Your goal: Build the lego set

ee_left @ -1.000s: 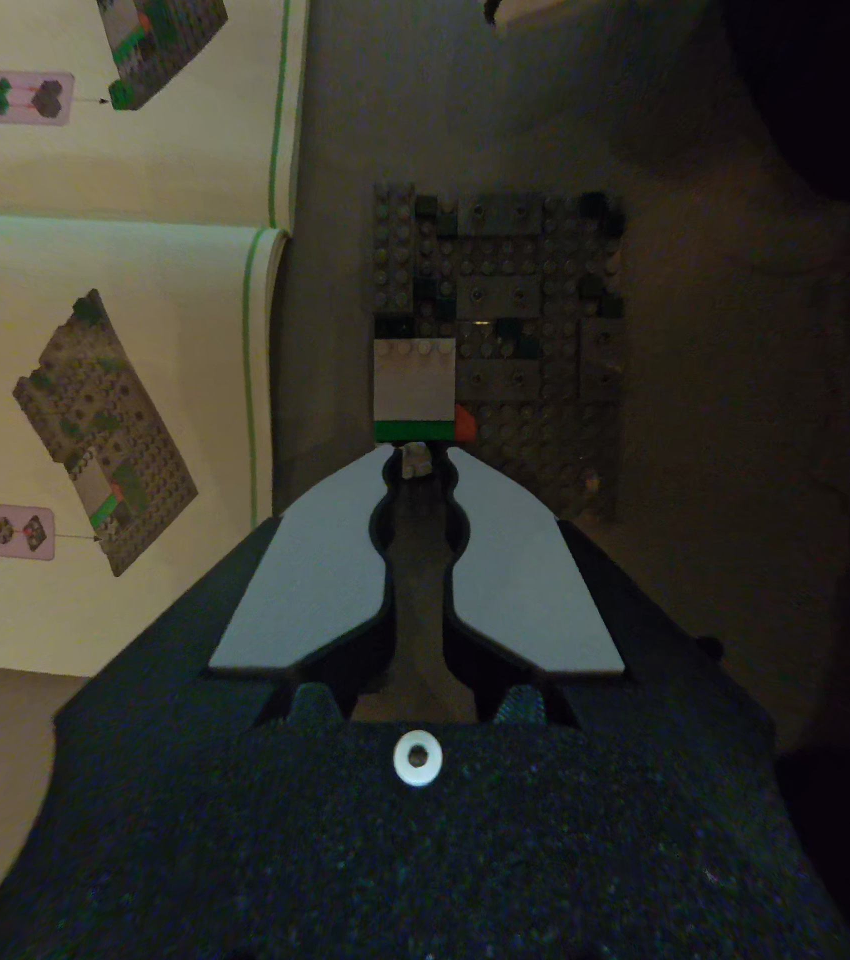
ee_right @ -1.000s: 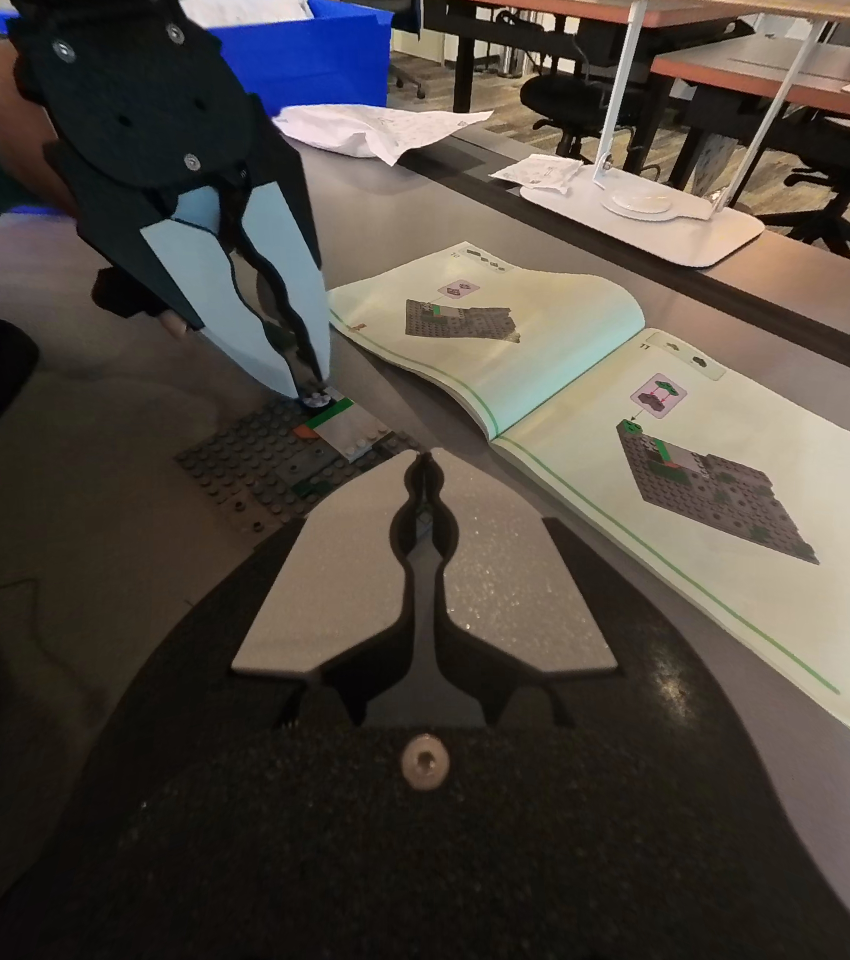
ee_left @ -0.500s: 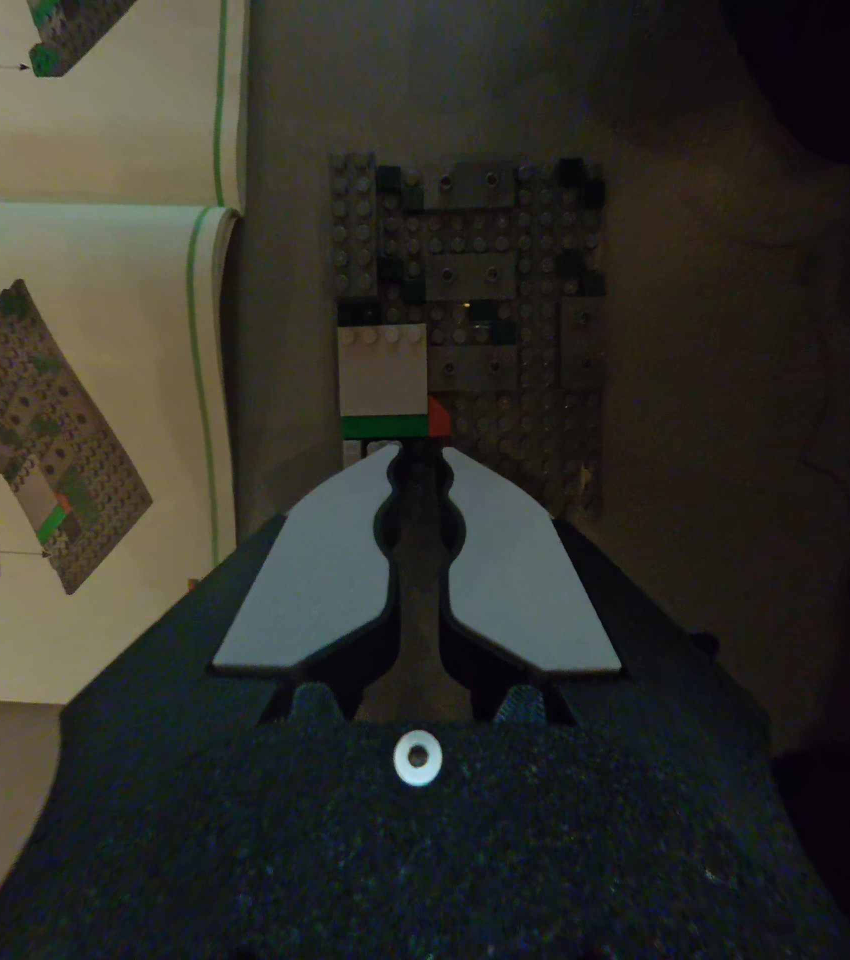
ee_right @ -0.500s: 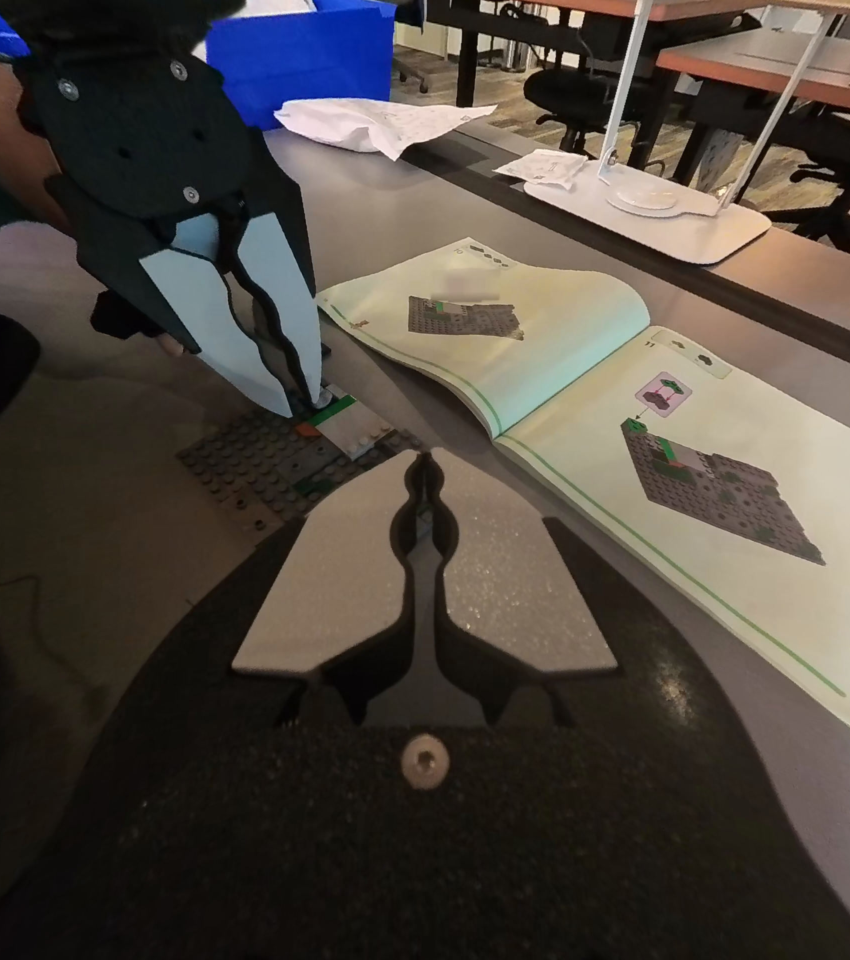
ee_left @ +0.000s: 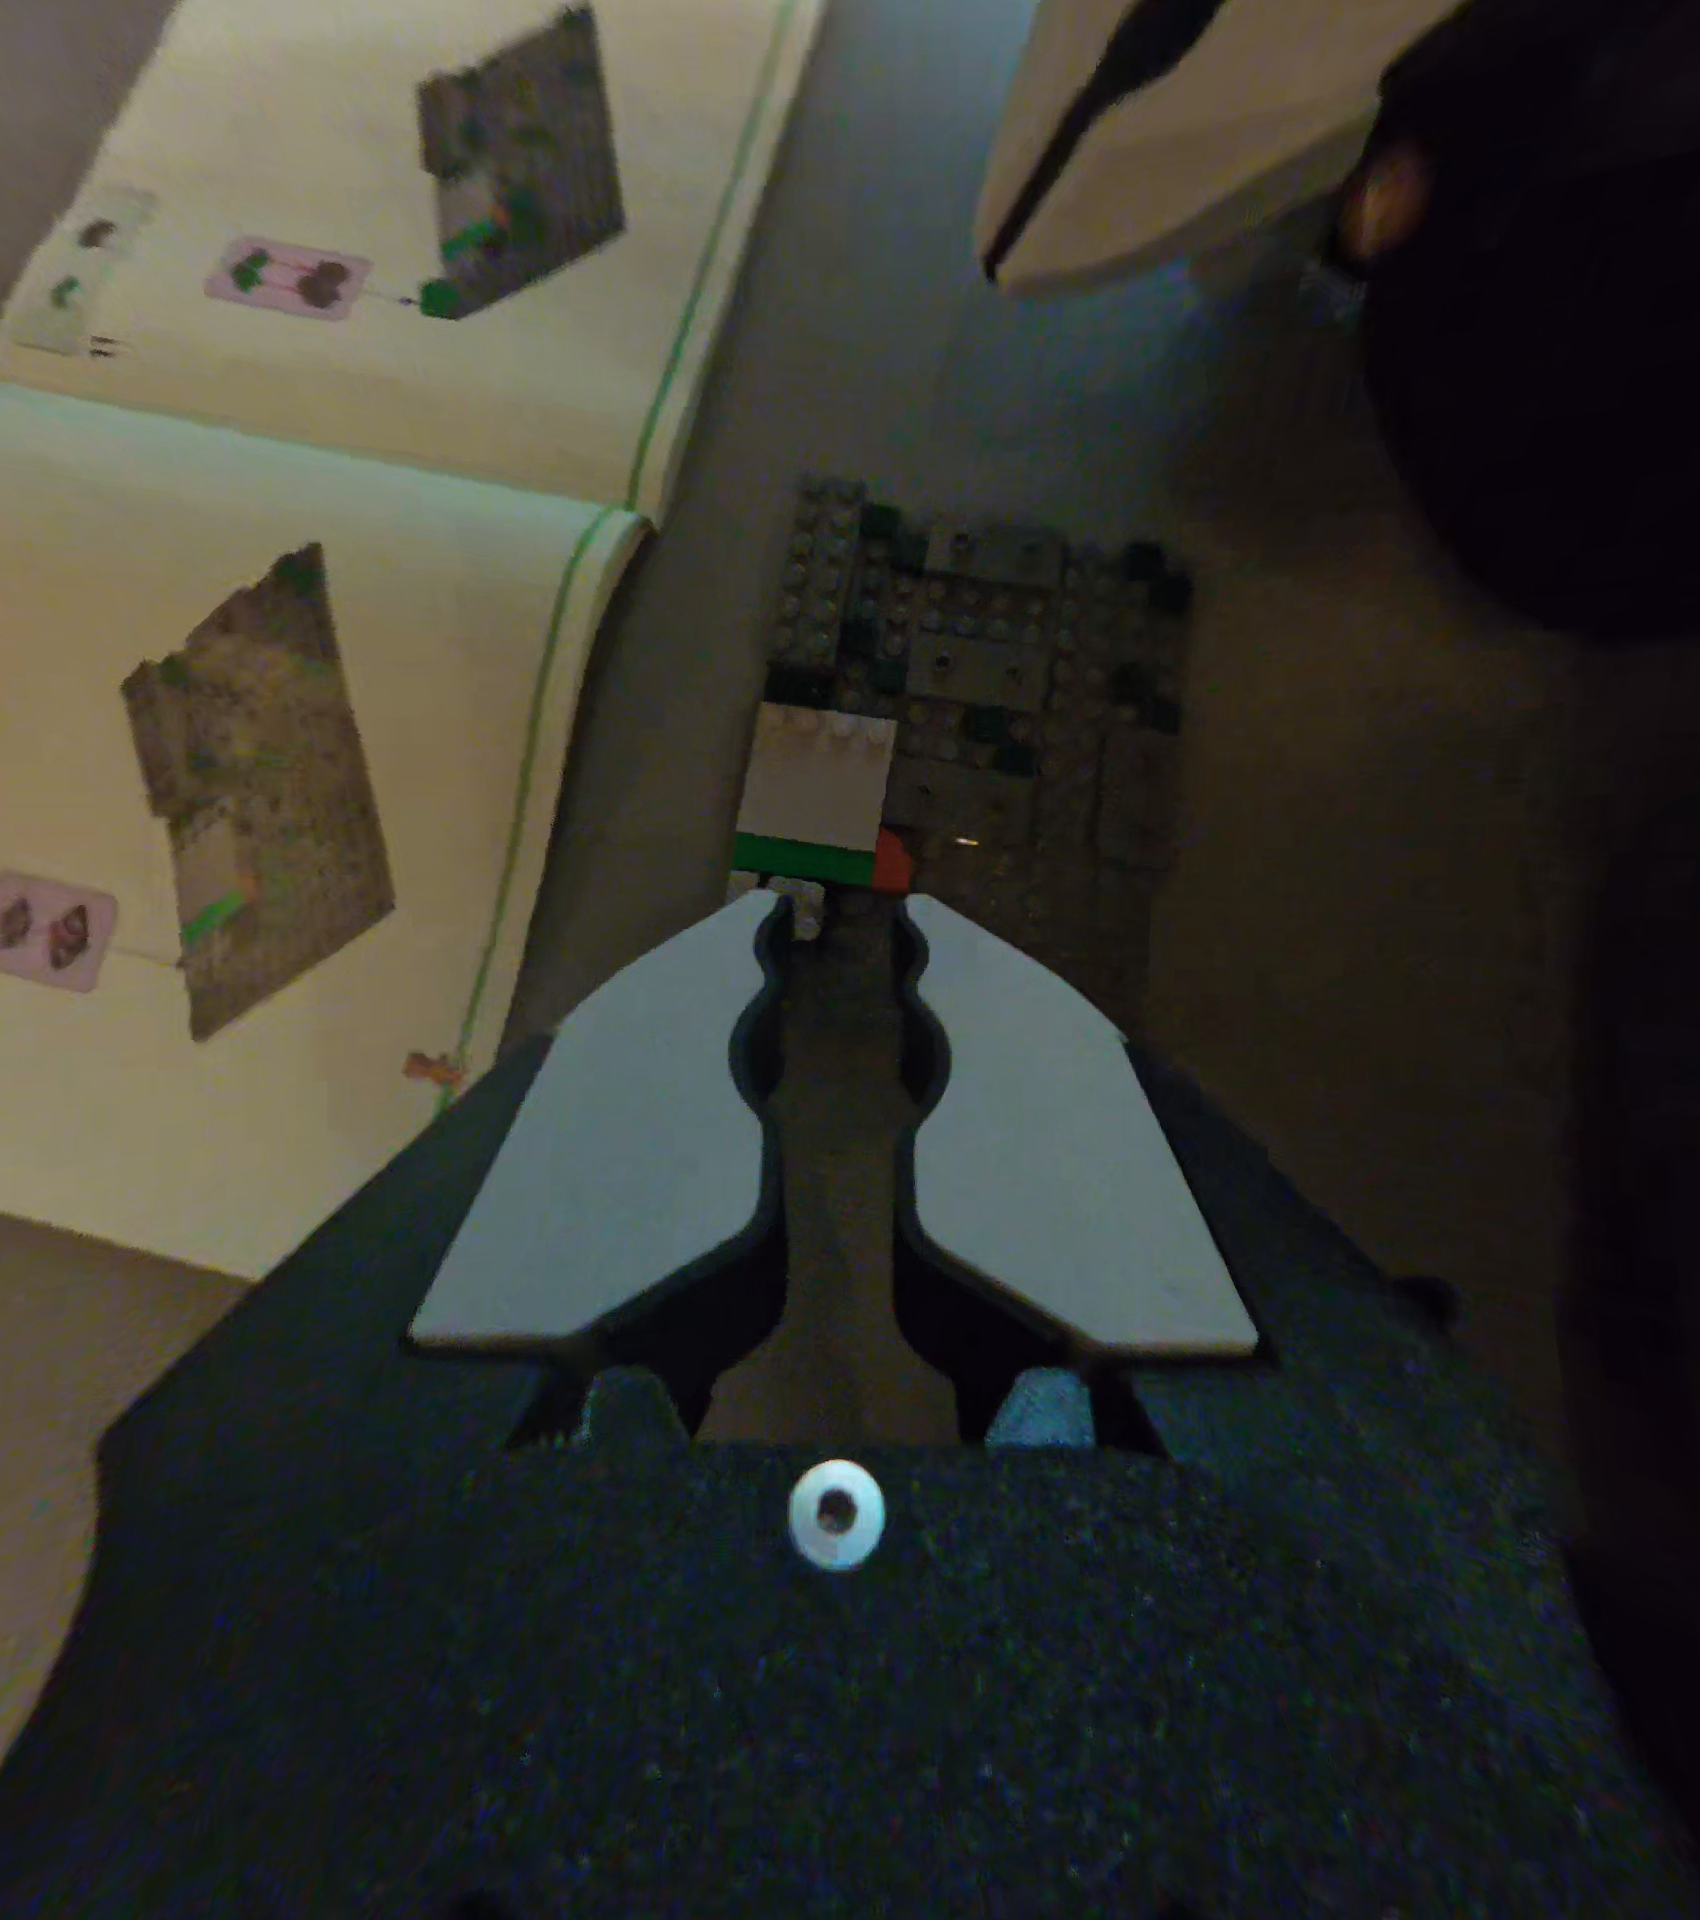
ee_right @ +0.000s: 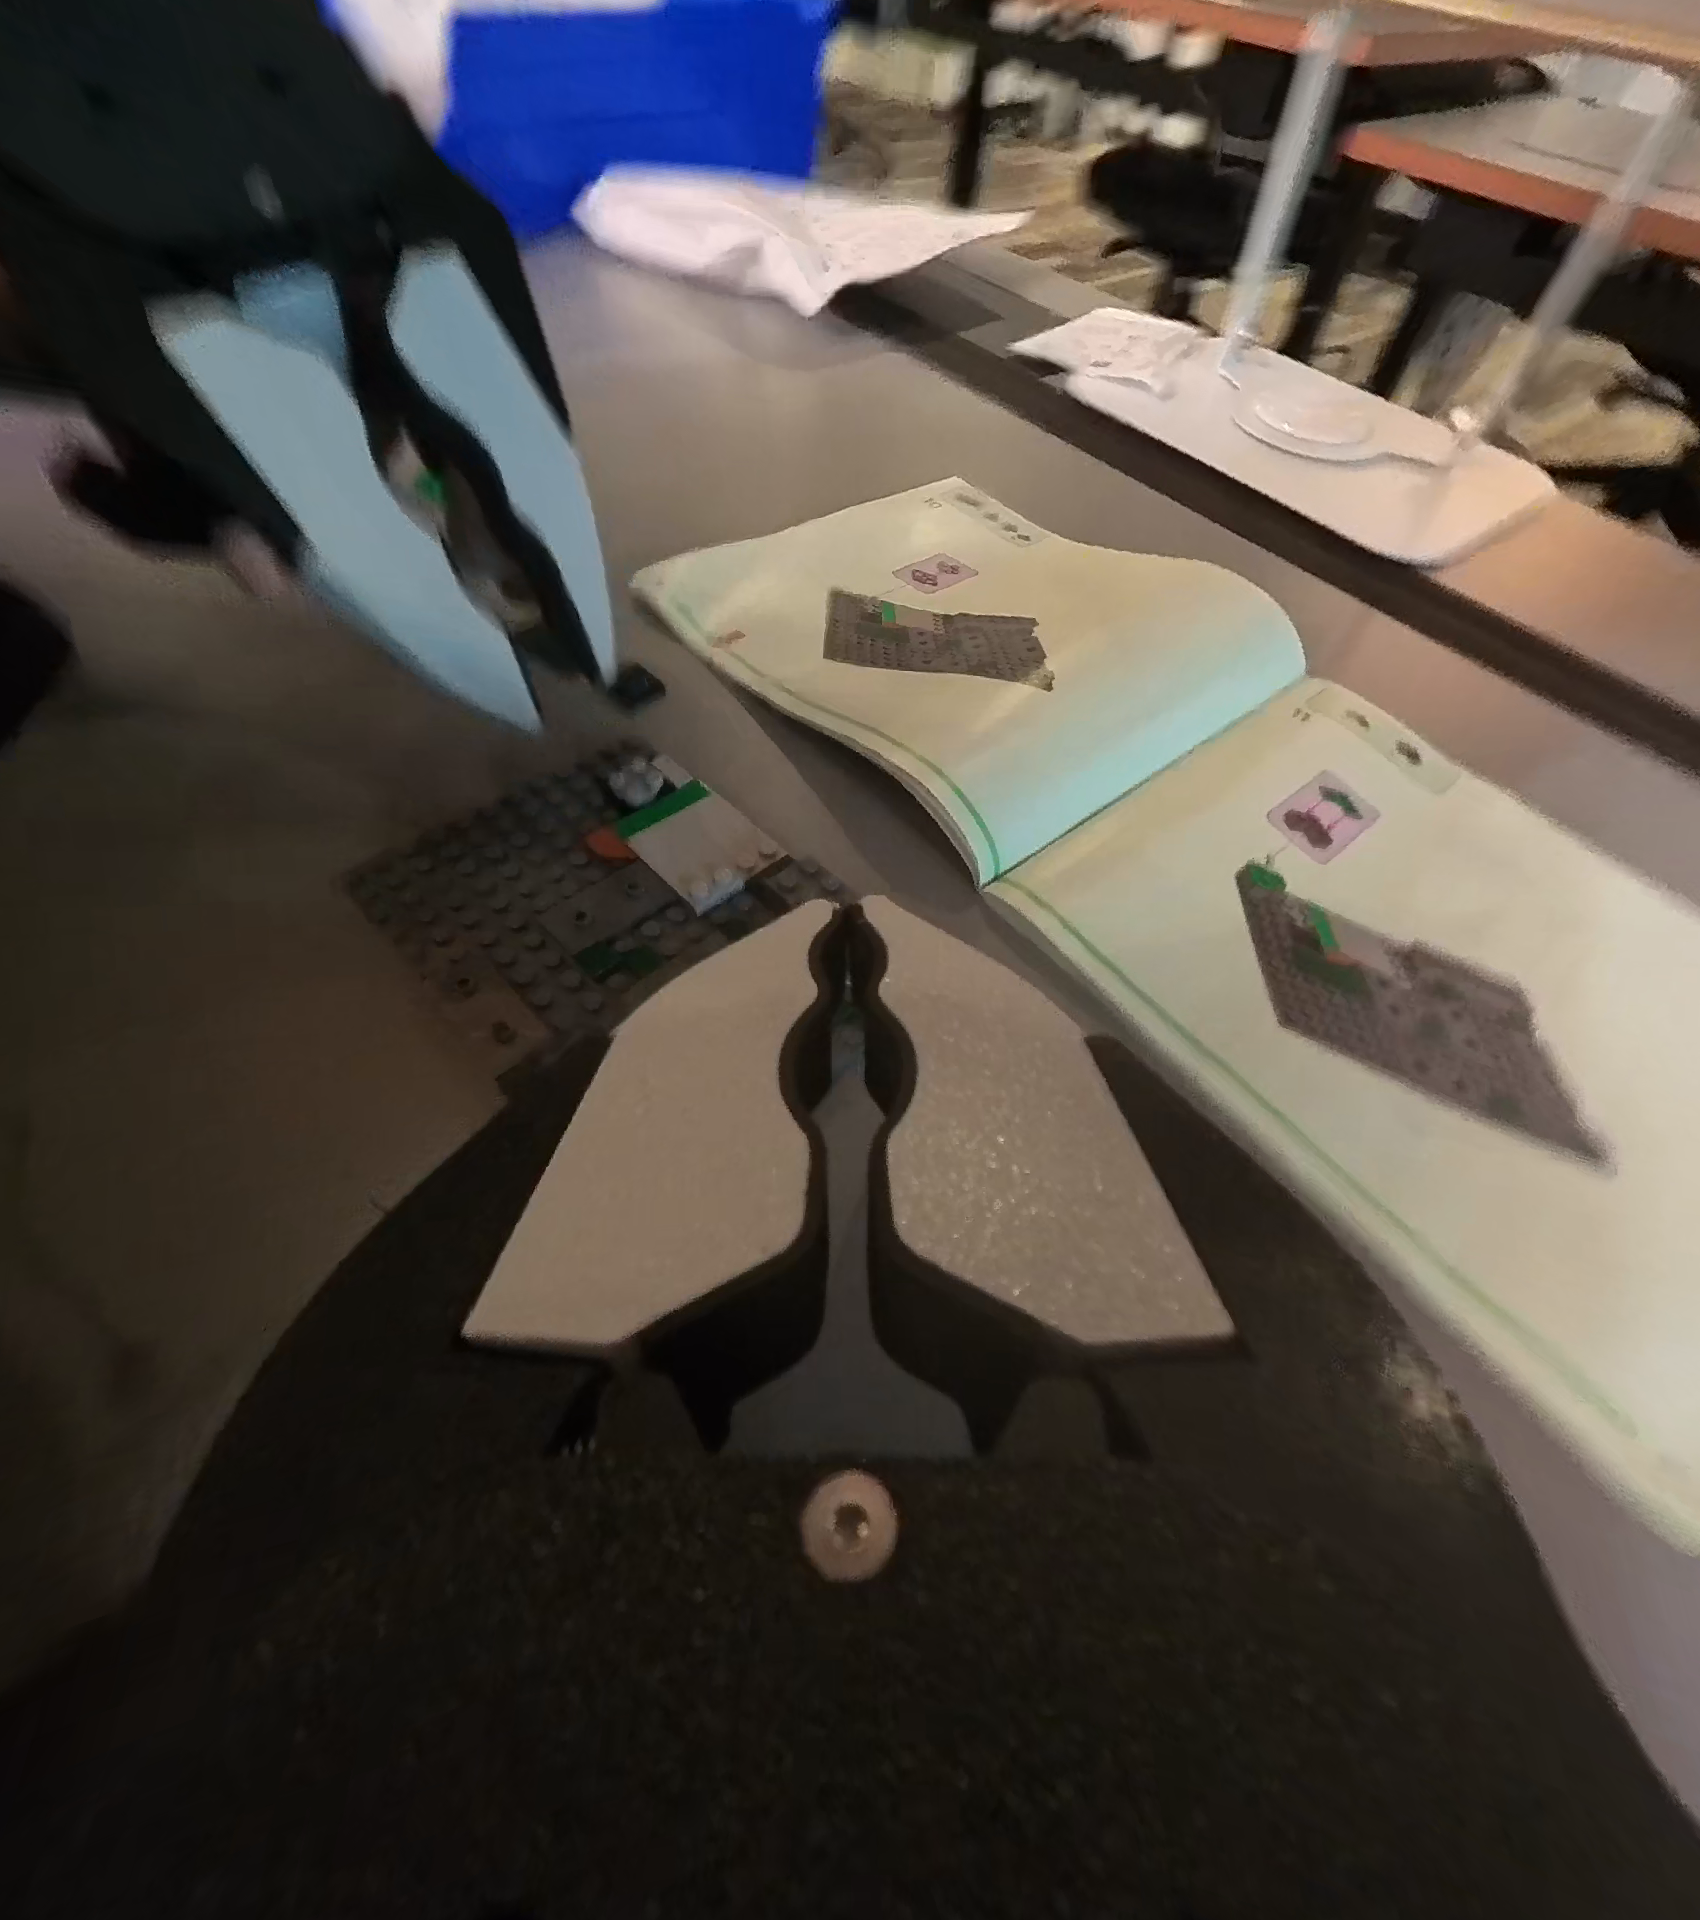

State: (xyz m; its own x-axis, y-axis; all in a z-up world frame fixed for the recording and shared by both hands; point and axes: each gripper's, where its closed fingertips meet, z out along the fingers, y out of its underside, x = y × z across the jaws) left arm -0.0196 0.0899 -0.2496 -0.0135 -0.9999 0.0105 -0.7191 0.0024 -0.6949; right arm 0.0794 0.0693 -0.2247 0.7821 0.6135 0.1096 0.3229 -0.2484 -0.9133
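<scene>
The dark grey studded baseplate (ee_left: 1022, 665) lies on the table, also in the right wrist view (ee_right: 503, 914). It carries a white sloped piece (ee_left: 820, 779) with a green strip (ee_left: 804, 857) and a red piece (ee_left: 893, 862). A small light grey round piece (ee_right: 633, 779) sits on the plate beside the green strip, also in the left wrist view (ee_left: 804, 912). My left gripper (ee_left: 841, 909) is slightly open and empty, raised above that corner; it also shows in the right wrist view (ee_right: 565, 696). My right gripper (ee_right: 851, 914) is shut and hovers over the plate's near edge.
The open instruction booklet (ee_right: 1085, 727) lies right of the plate, also in the left wrist view (ee_left: 202, 727). A small dark piece (ee_right: 638, 686) lies on the table by the booklet. A blue bin (ee_right: 638, 94), white paper (ee_right: 784, 229) and a lamp base (ee_right: 1345, 468) stand farther back.
My left gripper has let go of the small grey piece on the plate, opened a little and lifted away. The right gripper has stayed shut; its view has shifted and blurred.
</scene>
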